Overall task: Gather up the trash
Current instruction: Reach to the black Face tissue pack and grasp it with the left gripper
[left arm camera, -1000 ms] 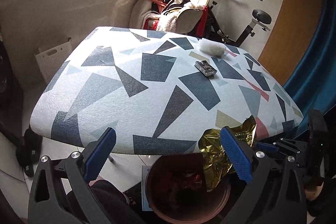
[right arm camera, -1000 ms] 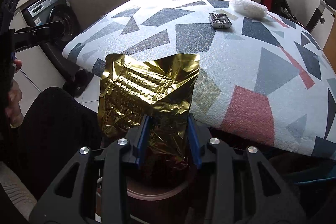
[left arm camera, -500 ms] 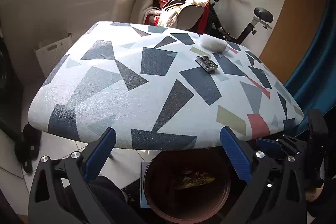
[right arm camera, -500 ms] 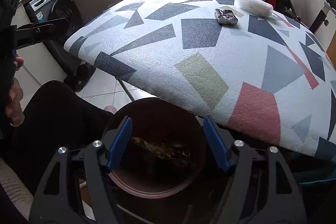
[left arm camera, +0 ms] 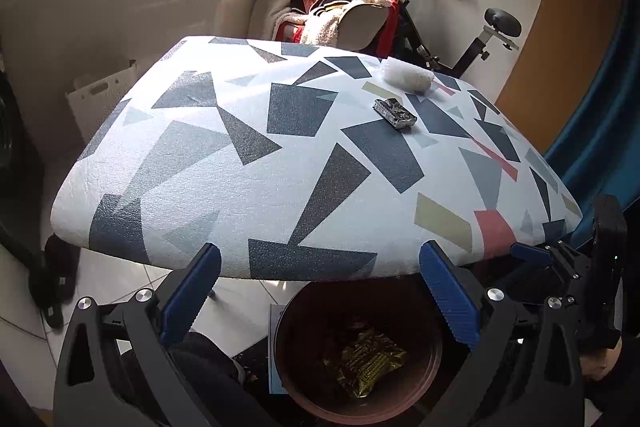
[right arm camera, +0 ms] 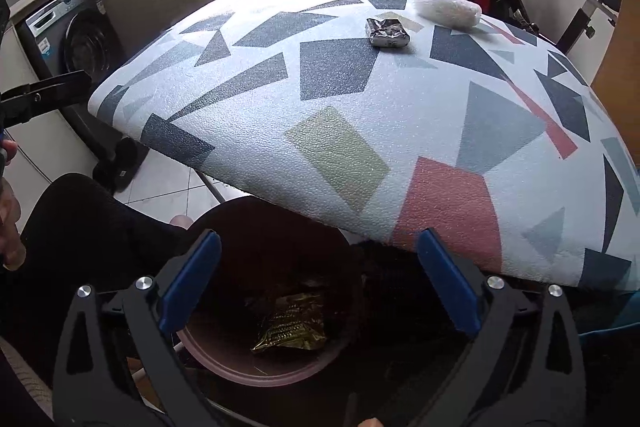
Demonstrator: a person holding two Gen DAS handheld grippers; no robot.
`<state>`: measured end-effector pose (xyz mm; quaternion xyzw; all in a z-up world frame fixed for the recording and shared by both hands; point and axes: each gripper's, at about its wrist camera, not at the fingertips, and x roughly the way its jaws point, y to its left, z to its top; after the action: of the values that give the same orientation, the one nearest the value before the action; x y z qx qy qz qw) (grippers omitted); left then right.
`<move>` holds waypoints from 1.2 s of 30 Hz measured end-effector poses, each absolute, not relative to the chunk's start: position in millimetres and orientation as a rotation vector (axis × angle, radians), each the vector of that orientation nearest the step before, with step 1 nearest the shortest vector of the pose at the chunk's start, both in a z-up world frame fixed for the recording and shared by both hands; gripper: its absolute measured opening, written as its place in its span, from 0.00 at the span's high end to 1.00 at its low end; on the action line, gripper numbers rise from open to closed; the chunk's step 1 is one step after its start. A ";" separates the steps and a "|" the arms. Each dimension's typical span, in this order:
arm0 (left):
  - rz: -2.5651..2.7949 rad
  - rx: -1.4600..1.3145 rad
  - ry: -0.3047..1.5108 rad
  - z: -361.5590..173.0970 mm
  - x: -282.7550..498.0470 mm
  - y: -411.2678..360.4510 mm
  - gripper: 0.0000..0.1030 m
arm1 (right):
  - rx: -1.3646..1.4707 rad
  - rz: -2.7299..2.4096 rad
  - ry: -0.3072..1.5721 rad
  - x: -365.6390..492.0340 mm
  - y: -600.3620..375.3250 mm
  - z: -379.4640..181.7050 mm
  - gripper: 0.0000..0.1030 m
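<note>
The gold foil wrapper (right arm camera: 290, 323) lies crumpled at the bottom of the brown bin (right arm camera: 224, 359), which stands on the floor just under the near edge of the table (right arm camera: 340, 99); from the left wrist view the same wrapper (left arm camera: 370, 361) shows inside the bin (left arm camera: 288, 359). The right gripper (right arm camera: 318, 283) hangs directly over the bin's mouth, its jaws having just been opening and now spread as wide as they go, with nothing between the blue pads. So the drop of this piece looks finished, and the step in hand is the release. The left gripper (left arm camera: 320, 293) hovers beside it over the bin, jaws likewise wide apart and empty. On the patterned tabletop two pieces are left, well away from the near edge: a small crushed silver packet (right arm camera: 388, 33) and, just beyond it, a white fluffy wad (right arm camera: 446, 9), the two near each other but apart. The next move probably calls for lifting one gripper clear of the table edge, reaching across to the far side, and closing on the silver packet, which lies flat and may need a low, careful approach.
</note>
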<state>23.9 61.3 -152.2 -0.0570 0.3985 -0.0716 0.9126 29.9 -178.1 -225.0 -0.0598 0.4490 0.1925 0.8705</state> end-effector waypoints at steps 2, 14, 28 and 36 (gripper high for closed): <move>-0.149 -0.114 0.821 -153.0 24.1 60.9 0.06 | -0.124 0.391 0.932 30.1 -179.4 -224.2 0.06; -0.220 -0.062 0.791 -151.2 43.9 46.5 0.06 | 0.019 0.335 0.934 59.7 -212.9 -215.8 0.06; -0.355 -0.119 0.891 -157.1 165.3 -8.9 0.06 | 0.009 0.237 0.848 114.2 -249.4 -213.4 0.05; -0.278 -0.122 0.966 -172.6 274.2 -60.0 0.06 | 0.026 0.209 0.893 150.1 -276.3 -221.5 0.06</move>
<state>274.2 -60.0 -172.6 -0.0586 0.4625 -0.1333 0.8746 150.1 -276.3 -221.5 0.0125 0.4311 0.1009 0.8966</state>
